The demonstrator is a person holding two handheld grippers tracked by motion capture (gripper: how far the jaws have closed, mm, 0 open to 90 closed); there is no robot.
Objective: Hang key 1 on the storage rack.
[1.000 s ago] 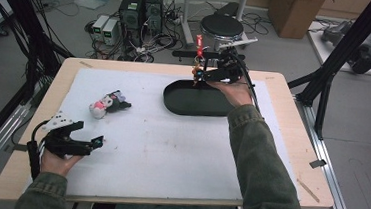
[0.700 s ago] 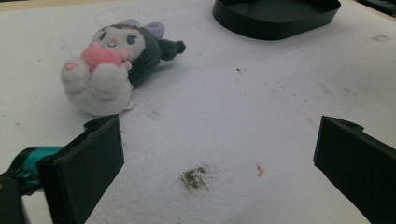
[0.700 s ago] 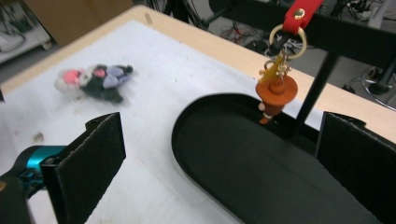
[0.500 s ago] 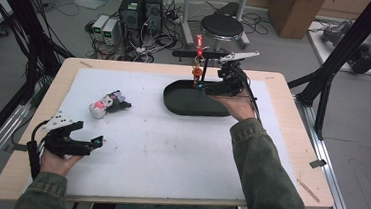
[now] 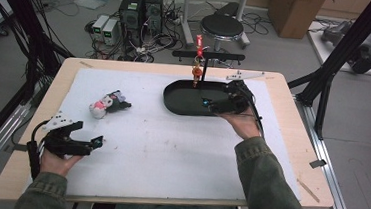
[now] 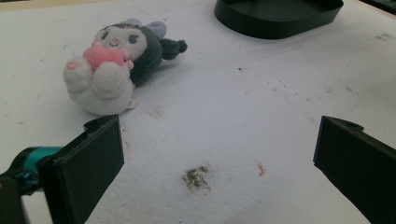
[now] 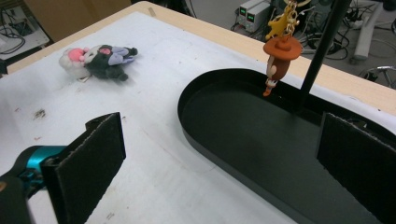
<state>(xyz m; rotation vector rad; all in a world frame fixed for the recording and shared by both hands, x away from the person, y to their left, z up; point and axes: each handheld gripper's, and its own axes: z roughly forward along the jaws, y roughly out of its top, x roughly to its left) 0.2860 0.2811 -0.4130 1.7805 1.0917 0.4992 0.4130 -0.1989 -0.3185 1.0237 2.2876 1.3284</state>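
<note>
Underneath, a stained white mat [image 5: 170, 148] covers the wooden table [image 5: 291, 143].

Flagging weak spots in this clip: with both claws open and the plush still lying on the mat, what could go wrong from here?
1. The orange charm hangs on its chain beside the stand's post, above the black tray; the right claw, open close by, could bump it and set it swinging.
2. The plush toy is soft and lies on its side; the open left claw might pinch only an ear or push it along the white mat.
</note>
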